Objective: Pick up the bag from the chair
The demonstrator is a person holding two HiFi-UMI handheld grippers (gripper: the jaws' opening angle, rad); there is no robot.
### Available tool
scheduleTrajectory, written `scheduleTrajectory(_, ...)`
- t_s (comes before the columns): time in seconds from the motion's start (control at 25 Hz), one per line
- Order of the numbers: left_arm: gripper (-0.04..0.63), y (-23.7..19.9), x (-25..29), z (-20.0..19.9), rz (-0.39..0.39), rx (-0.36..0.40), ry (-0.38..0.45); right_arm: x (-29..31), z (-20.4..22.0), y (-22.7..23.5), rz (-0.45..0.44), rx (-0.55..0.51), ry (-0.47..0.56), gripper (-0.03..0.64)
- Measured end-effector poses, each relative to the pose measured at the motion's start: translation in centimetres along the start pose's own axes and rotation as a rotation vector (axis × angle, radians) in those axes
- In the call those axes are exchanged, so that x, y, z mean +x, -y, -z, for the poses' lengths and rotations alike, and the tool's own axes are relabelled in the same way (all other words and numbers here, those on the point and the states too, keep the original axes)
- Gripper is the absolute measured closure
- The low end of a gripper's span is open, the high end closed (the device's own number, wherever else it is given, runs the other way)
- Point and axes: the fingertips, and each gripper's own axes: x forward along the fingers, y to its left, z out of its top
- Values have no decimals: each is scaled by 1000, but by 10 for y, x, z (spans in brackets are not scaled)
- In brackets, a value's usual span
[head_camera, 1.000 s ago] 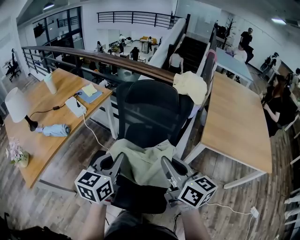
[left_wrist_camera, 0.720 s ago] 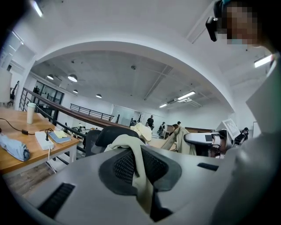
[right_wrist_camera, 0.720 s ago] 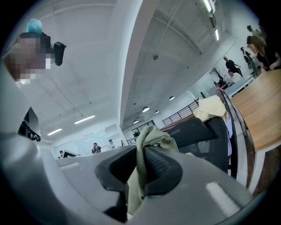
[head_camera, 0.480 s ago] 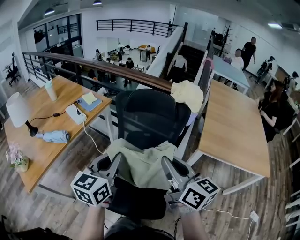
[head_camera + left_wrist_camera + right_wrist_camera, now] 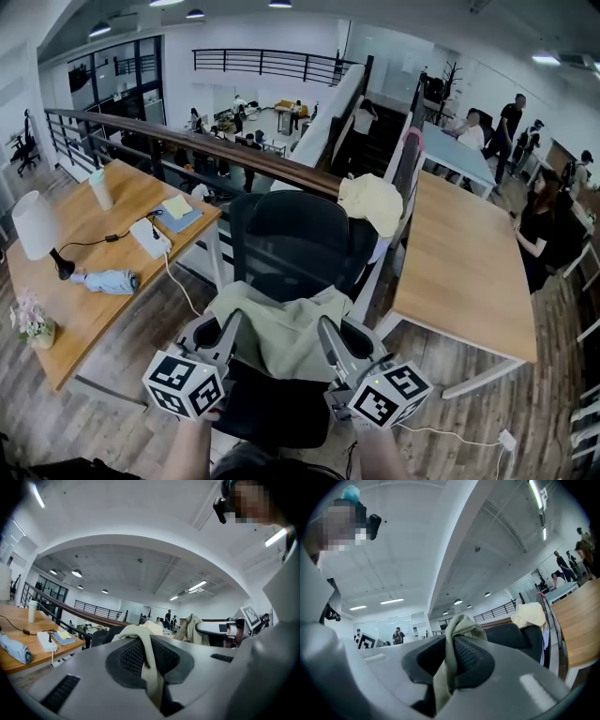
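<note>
Pale olive cloth bag (image 5: 286,330) hung over seat of chair (image 5: 298,234), in front of backrest, spread between both grippers. Could not tell whether its lower edge touched seat. On bag's left edge, left gripper (image 5: 228,330) had fingers (image 5: 84,667) clenched, fabric fold pinched between pads. On right edge, right gripper (image 5: 328,333) was clenched likewise. Yellow cloth (image 5: 373,202) lay draped just behind chair's right shoulder. At left, table (image 5: 103,253) carried lamp (image 5: 33,225), umbrella (image 5: 108,281), cup (image 5: 98,189).
</note>
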Motion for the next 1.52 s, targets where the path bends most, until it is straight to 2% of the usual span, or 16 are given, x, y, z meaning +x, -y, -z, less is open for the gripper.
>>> scheduleTrajectory(0.56,578,-4,1,-17,-12,-6,38,13,-13,-6,-9,-56,13,566)
scheduleTrajectory(1.52,579,-27,1,-12,-6,-29,51,33,-1,-13,15,-114,18,566)
